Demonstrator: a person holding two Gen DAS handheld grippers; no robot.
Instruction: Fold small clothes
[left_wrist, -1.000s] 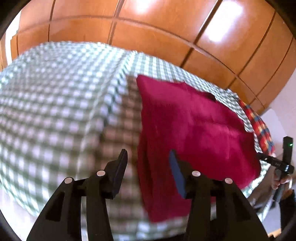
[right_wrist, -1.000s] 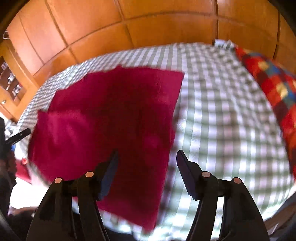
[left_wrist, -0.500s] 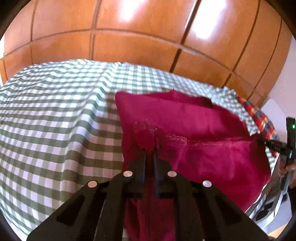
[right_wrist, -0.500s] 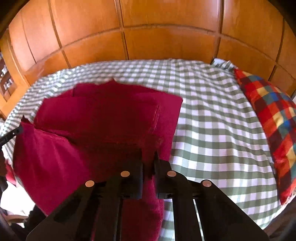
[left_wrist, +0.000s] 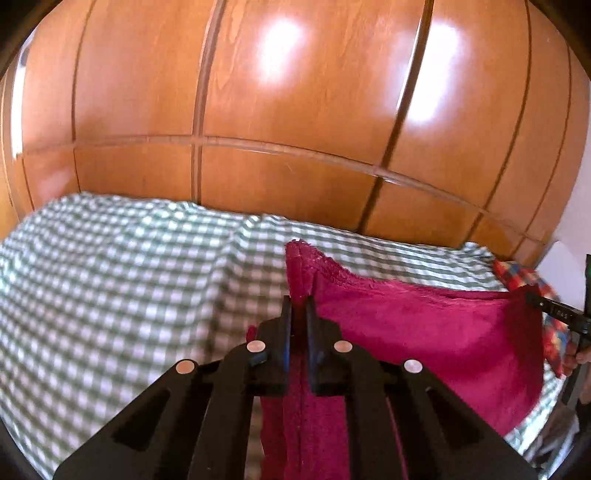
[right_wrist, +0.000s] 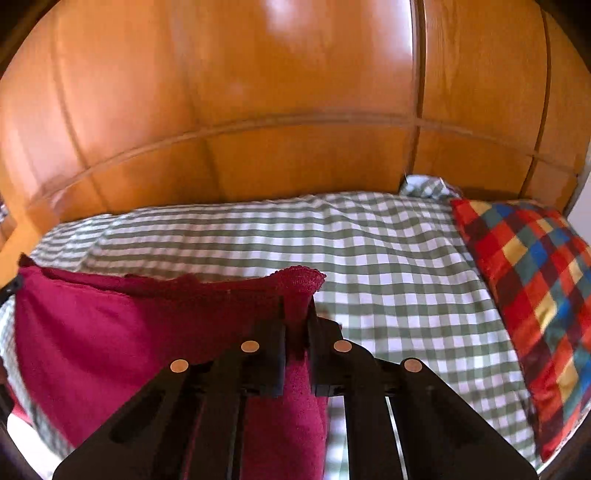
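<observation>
Both tools have just snapped closed, and each now pinches a corner of the crimson cloth (left_wrist: 424, 332): the left tool (left_wrist: 298, 310) on one corner, the right tool (right_wrist: 297, 314) on the other, pads tight on fabric. A second ago the cloth lay flat on the checked bed (left_wrist: 110, 280); now its near edge is lifted and stretched between them (nicely taut). That looks like the fold beginning, with the far half still on the bed.

A bed (right_wrist: 369, 266) covered in a green-and-white checked sheet carries a multicoloured checked pillow (right_wrist: 532, 295) at its right side, and a crimson cloth (left_wrist: 424, 332) partly rests on it.
</observation>
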